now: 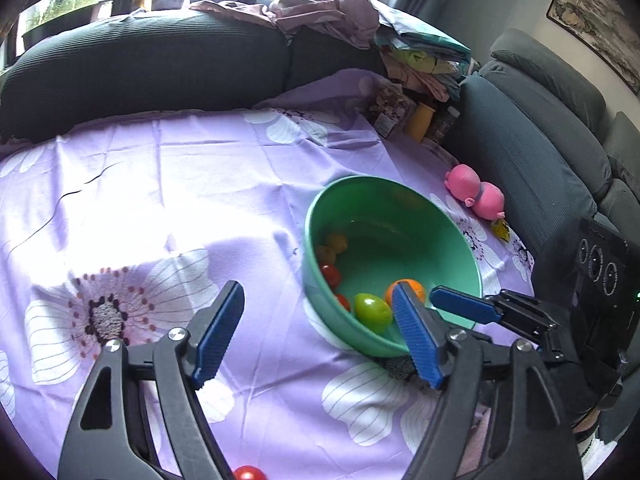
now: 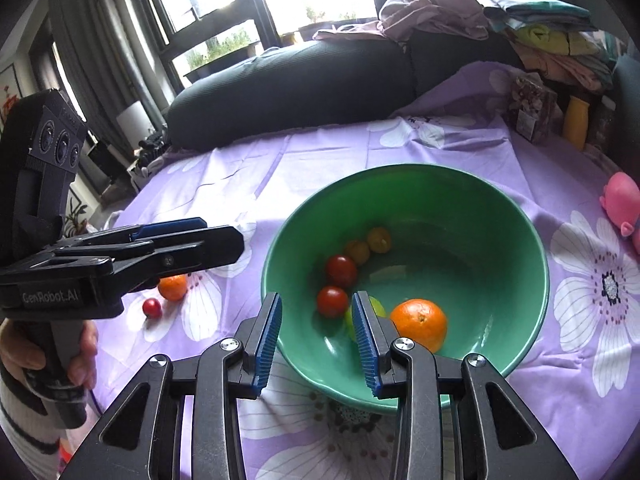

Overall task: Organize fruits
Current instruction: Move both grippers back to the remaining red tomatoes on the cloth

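Note:
A green bowl [image 2: 520,248] sits on the purple flowered cloth and also shows in the left wrist view [image 1: 400,208]. It holds an orange [image 2: 418,323], a green fruit [image 1: 372,312], two red tomatoes [image 2: 341,271] and two small yellow fruits [image 2: 378,239]. My right gripper [image 2: 318,334] is open and empty over the bowl's near rim. My left gripper [image 1: 318,332] is open and empty above the cloth, left of the bowl. A second orange [image 2: 173,287] and a red tomato [image 2: 152,308] lie on the cloth under the left gripper [image 2: 224,236].
A dark sofa [image 1: 140,72] curves behind the table, with piled clothes [image 1: 332,12] on it. A pink pig toy [image 1: 476,192], a yellow bottle [image 1: 420,122] and a snack bag [image 1: 390,110] stand at the far right. Another red tomato [image 1: 249,473] lies at the near edge.

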Available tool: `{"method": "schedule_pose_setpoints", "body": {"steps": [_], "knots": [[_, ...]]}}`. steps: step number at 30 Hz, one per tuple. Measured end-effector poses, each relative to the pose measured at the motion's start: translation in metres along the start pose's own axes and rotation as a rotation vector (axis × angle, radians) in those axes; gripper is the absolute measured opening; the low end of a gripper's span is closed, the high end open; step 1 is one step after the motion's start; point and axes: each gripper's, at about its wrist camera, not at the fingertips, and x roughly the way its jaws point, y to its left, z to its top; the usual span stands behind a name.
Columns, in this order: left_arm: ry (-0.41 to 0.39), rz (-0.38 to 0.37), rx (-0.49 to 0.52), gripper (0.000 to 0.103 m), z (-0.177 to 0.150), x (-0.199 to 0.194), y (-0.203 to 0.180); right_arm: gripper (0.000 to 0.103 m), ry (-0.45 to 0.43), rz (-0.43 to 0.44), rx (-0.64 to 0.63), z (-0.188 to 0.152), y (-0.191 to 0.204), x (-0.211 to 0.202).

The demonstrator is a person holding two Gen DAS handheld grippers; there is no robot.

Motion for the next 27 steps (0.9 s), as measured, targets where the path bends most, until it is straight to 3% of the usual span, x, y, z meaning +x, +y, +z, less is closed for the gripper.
{"method": "schedule_pose_setpoints", "body": {"steps": [4, 7, 14, 21, 27], "knots": [[-0.007, 0.066, -0.044, 0.078, -0.012, -0.016, 0.023, 0.037, -0.008, 0.018, -0.039, 0.000, 0.016, -0.007], [0.006, 0.114, -0.098, 0.086, -0.022, -0.026, 0.041, 0.037, -0.005, 0.033, -0.069, -0.001, 0.029, -0.009], [-0.003, 0.190, -0.175, 0.086, -0.044, -0.049, 0.074, 0.037, 0.037, 0.074, -0.136, -0.008, 0.060, -0.002], [0.021, 0.307, -0.182, 0.086, -0.071, -0.059, 0.102, 0.037, 0.135, 0.137, -0.200, -0.023, 0.091, 0.024], [0.053, 0.313, -0.200, 0.085, -0.089, -0.054, 0.116, 0.037, 0.235, 0.205, -0.235, -0.044, 0.110, 0.050]]}}
